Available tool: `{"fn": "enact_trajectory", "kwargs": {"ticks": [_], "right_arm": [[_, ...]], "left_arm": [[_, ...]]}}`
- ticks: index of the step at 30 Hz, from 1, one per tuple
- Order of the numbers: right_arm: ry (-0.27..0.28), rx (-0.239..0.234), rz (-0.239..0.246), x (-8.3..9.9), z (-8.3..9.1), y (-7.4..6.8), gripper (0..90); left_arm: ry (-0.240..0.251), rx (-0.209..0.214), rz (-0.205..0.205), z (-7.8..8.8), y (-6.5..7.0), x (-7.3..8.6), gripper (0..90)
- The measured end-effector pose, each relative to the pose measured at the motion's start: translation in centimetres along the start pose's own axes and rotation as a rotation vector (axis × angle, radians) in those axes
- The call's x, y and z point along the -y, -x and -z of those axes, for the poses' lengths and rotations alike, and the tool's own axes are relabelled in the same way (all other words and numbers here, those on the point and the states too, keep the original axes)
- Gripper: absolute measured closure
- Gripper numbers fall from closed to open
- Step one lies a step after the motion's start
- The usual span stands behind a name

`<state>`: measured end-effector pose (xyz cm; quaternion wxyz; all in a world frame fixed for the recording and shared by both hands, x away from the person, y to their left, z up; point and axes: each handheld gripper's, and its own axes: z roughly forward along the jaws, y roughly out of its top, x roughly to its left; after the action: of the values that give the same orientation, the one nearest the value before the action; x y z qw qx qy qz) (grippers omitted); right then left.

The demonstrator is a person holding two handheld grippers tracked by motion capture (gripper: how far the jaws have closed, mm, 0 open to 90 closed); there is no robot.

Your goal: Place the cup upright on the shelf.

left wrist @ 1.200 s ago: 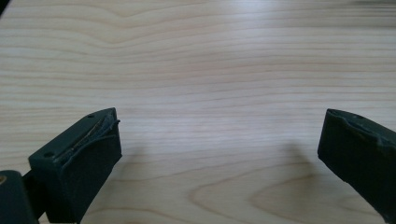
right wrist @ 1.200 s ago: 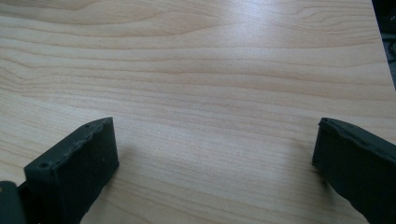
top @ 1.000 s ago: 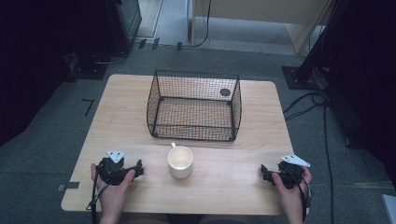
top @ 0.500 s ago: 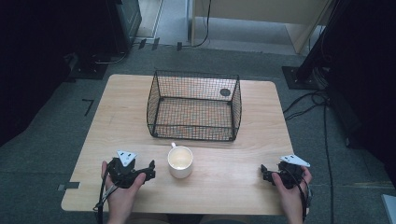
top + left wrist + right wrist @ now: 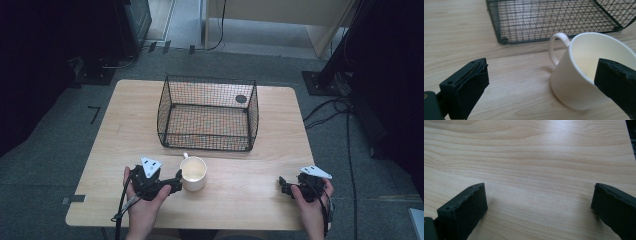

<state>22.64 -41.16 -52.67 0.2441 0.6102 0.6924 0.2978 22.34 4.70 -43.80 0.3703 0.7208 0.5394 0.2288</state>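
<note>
While unmarked, white mug [image 5: 193, 173] by wire basket [image 5: 207, 114], left hand-held gripper [image 5: 176, 182] spread wide, right hand-held gripper [image 5: 283, 186] likewise.

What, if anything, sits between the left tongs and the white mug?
Nothing visible. The left tongs are open right beside the white mug, with bare table between them in the left gripper view. The wire basket stands behind the mug.

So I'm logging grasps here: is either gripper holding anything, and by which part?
Nothing is held. The left gripper is open beside the white mug, one jaw before its rim, not clamped. The right gripper is open over bare table.
</note>
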Motion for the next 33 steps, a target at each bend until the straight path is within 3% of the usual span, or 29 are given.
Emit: {"fn": "enact_trajectory", "kwargs": {"ticks": [14, 24, 30, 33], "right_arm": [[0.000, -0.002, 0.001, 0.0, 0.0, 0.0, 0.0], [0.000, -0.008, 0.008, 0.0, 0.0, -0.1, 0.0], [0.000, -0.008, 0.009, 0.0, 0.0, -0.1, 0.0], [0.000, -0.010, 0.012, 0.0, 0.0, 0.0, 0.0]], "left_arm": [[-0.019, 0.068, -0.035, -1.6, 3.6, -0.4, 0.0], [-0.021, 0.073, -0.044, -2.2, 5.0, -0.2, 0.0], [-0.001, 0.097, -0.048, -1.7, 6.1, -0.3, 0.0], [-0.002, 0.070, -0.069, -1.9, 6.7, -0.1, 0.0]]}}
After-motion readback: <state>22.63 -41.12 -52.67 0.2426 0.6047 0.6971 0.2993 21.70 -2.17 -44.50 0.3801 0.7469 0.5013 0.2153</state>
